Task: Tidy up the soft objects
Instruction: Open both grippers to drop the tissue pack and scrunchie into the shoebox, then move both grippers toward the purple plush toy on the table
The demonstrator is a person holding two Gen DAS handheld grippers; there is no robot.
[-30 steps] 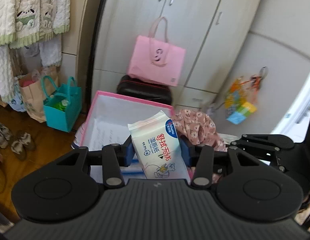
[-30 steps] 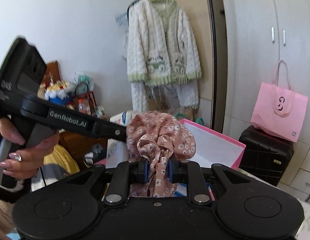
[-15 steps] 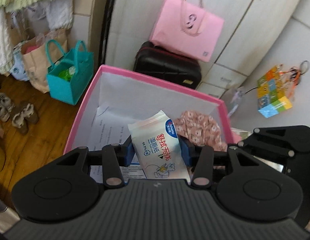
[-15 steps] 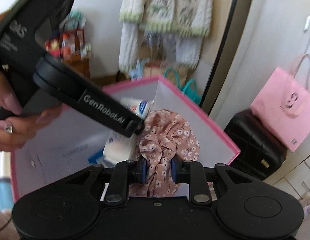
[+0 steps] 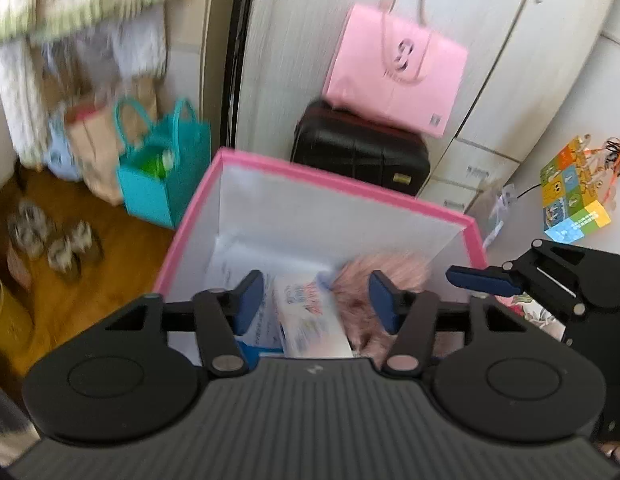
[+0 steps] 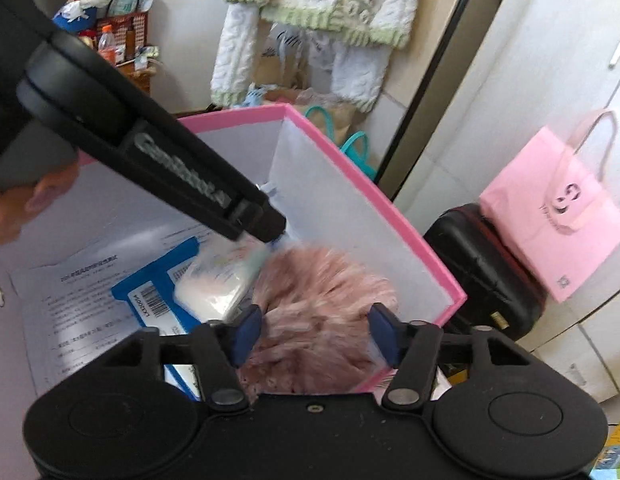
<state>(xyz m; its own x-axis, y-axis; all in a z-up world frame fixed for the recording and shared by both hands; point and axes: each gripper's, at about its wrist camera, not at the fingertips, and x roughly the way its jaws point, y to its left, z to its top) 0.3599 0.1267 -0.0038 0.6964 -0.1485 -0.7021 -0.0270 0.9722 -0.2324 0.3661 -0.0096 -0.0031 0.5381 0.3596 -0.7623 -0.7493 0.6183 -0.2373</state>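
Between the blue pads of the left gripper (image 5: 315, 300), whose jaws stand wide apart, a white pack of wipes (image 5: 306, 320) shows blurred below them, apparently loose and dropping into the pink box (image 5: 341, 184). At three o'clock from it the pink flowered cloth (image 5: 381, 276) is smeared by motion too. Both grippers hang over the open top, which is a sensible place to let go: soft things fall straight in and need no careful setting down.

Seen from the right wrist, the right gripper (image 6: 313, 330) is spread open as well, its pads clear of the cloth (image 6: 321, 292) on either side, so nothing is clamped. The wipes (image 6: 218, 280) lie at ten o'clock from the cloth, just beside it, over a blue-and-white sheet (image 6: 154, 292) and printed paper (image 6: 70, 304) on the box floor. The left tool's finger crosses from eleven o'clock.

Farther off, at two o'clock, a black suitcase (image 6: 481, 264) carries a pink bag (image 6: 549, 216); a knitted cardigan (image 6: 329, 4) hangs at twelve.
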